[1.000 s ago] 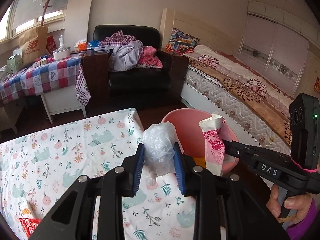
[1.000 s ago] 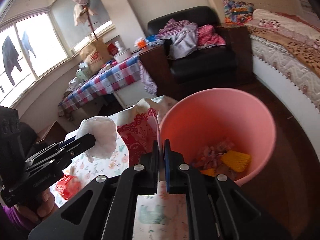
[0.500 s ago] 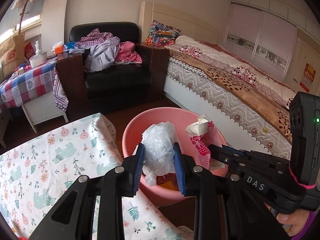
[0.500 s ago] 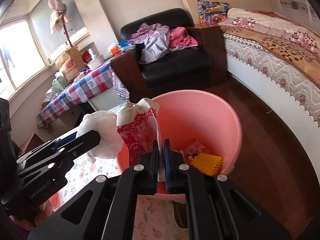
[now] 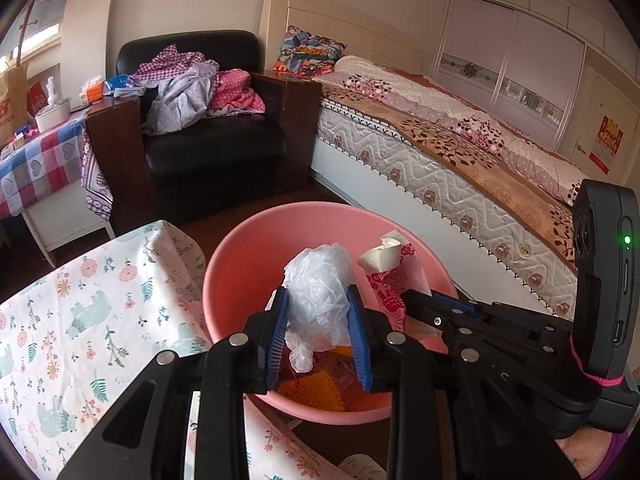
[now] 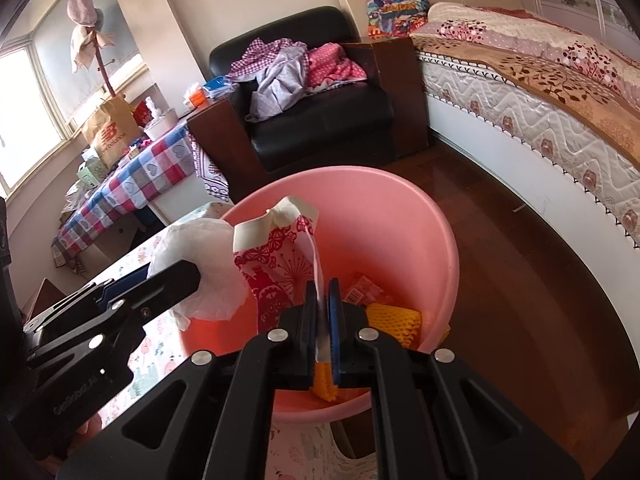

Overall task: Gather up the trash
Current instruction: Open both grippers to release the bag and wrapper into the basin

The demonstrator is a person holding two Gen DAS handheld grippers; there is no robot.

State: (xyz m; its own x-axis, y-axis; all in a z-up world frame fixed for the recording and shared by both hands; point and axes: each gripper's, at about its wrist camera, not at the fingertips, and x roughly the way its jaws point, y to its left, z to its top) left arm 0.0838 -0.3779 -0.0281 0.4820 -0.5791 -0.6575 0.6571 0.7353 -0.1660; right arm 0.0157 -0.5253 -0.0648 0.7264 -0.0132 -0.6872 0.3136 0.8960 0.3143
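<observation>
My left gripper (image 5: 318,320) is shut on a crumpled clear plastic bag (image 5: 318,300) and holds it above the pink bin (image 5: 256,240). My right gripper (image 6: 321,304) is shut on a red-and-white patterned paper packet (image 6: 276,264) and holds it upright over the same bin (image 6: 400,208). The packet shows in the left wrist view (image 5: 390,276), just right of the bag. The bag shows in the right wrist view (image 6: 204,268), left of the packet. Yellow foam netting (image 6: 394,322) and wrappers lie in the bin.
A table with a floral cloth (image 5: 80,312) lies left of the bin. A black armchair (image 5: 208,148) piled with clothes stands behind. A bed (image 5: 460,152) runs along the right. A checked-cloth table (image 6: 120,188) stands at the far left. Dark wood floor (image 6: 500,248) surrounds the bin.
Both grippers have moved from over the floral table to right above the pink bin, still holding the bag and the packet. The bin's contents now show beneath them.
</observation>
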